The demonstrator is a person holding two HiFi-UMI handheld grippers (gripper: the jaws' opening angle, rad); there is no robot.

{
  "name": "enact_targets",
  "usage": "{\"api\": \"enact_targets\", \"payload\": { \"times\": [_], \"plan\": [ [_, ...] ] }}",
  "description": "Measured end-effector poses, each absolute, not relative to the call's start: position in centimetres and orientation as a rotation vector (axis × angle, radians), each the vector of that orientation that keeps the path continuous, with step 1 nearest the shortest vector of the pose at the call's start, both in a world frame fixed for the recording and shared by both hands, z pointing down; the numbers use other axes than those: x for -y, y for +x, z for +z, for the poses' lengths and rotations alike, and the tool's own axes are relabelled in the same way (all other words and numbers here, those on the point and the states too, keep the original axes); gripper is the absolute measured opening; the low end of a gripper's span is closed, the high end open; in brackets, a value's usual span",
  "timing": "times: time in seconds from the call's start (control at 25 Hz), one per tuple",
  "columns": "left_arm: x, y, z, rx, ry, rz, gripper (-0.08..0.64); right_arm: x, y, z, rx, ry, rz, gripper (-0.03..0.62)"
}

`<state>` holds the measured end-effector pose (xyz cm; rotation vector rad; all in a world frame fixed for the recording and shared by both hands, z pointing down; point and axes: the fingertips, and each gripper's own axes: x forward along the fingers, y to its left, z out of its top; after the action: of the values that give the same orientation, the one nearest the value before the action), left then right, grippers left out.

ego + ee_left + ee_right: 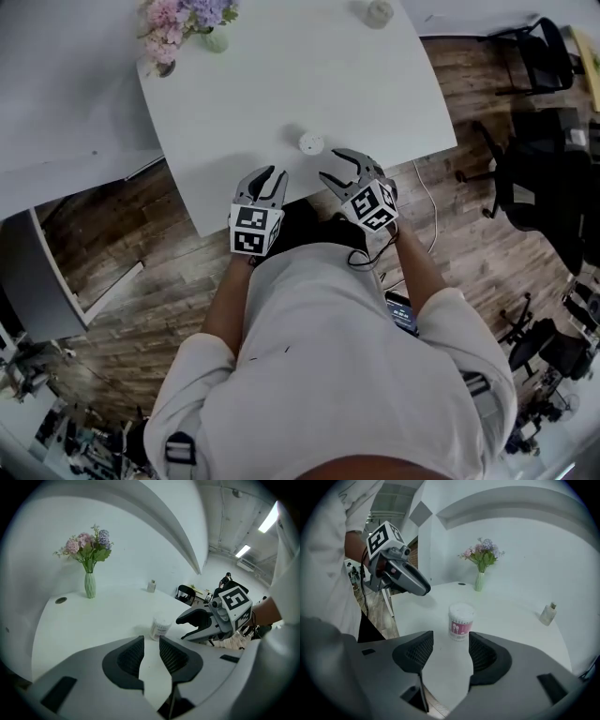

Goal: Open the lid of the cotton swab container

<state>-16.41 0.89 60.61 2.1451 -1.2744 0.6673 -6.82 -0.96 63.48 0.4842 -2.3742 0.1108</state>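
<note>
The cotton swab container (pixel 311 143), a small white round tub with its lid on, stands upright near the front edge of the white table (pixel 281 75). Both grippers hover just short of it, on the near side. My left gripper (pixel 270 174) is open by a narrow gap with nothing between its pads. In the left gripper view the container (pixel 161 627) stands beyond the left gripper (pixel 151 641), with the right gripper (pixel 182 628) to its right. My right gripper (pixel 333 167) is open wide and empty. In the right gripper view the container (pixel 461 622) shows its pink label just ahead of the right gripper (pixel 450 637).
A vase of flowers (pixel 178 23) stands at the table's far left corner and a small bottle (pixel 379 13) at the far right. Black office chairs (pixel 534 178) stand on the wooden floor to the right. A cable (pixel 427 202) hangs off the table's right edge.
</note>
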Motion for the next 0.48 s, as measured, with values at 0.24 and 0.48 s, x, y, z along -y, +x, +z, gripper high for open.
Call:
{"api": "enact_targets", "payload": {
  "times": [0.24, 0.48],
  "plan": [
    [0.1, -18.4, 61.1, 1.229, 2.154, 0.704, 0.110, 3.2, -7.8, 64.5, 2.353, 0.466, 0.102, 0.241],
    [0.3, -18.0, 61.1, 1.228, 2.105, 0.682, 0.110, 4.1, -8.9, 65.5, 2.373, 0.332, 0.061, 0.256]
  ]
}}
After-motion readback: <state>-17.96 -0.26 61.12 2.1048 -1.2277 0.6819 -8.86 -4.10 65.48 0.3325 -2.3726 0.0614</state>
